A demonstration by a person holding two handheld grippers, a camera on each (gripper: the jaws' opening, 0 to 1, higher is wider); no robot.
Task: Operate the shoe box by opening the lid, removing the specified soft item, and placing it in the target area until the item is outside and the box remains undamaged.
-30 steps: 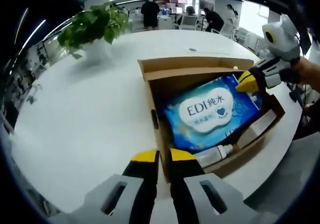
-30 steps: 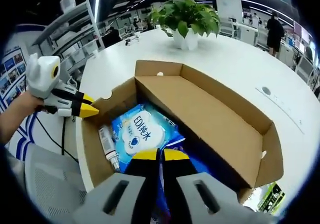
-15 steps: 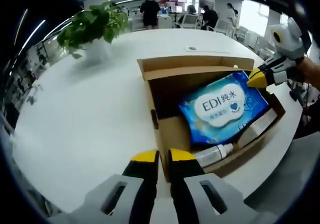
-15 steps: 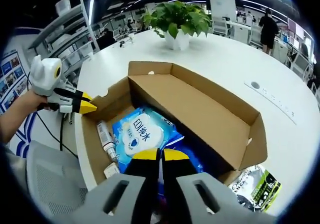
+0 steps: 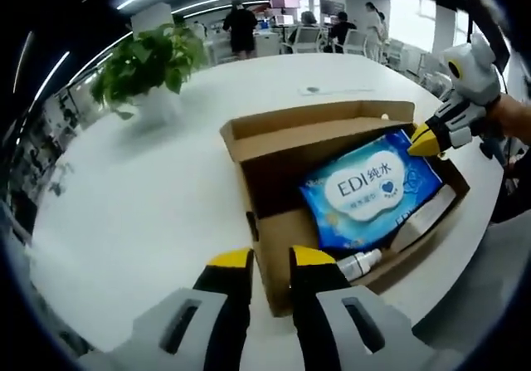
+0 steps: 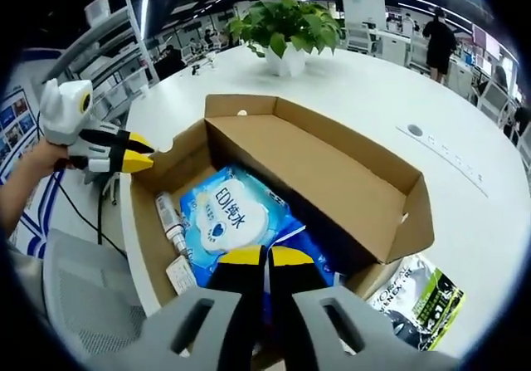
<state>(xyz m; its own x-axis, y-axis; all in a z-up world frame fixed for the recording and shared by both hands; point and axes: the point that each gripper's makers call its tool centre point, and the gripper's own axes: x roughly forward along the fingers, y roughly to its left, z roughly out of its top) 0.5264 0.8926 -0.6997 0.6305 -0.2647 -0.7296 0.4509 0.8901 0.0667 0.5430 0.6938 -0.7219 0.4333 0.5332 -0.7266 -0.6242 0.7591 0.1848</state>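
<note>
While boxed, wipes pack [image 6: 228, 222] in right claw [image 6: 265, 256]

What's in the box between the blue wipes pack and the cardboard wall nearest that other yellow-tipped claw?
In the right gripper view, a small clear bottle lies between the wipes pack and the box wall nearest the left gripper, with a small white carton beside it.

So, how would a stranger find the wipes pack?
Look inside the open cardboard box on the white table. The wipes pack lies flat there beside a small bottle, and it alone is blue with a white "EDI" label.
</note>
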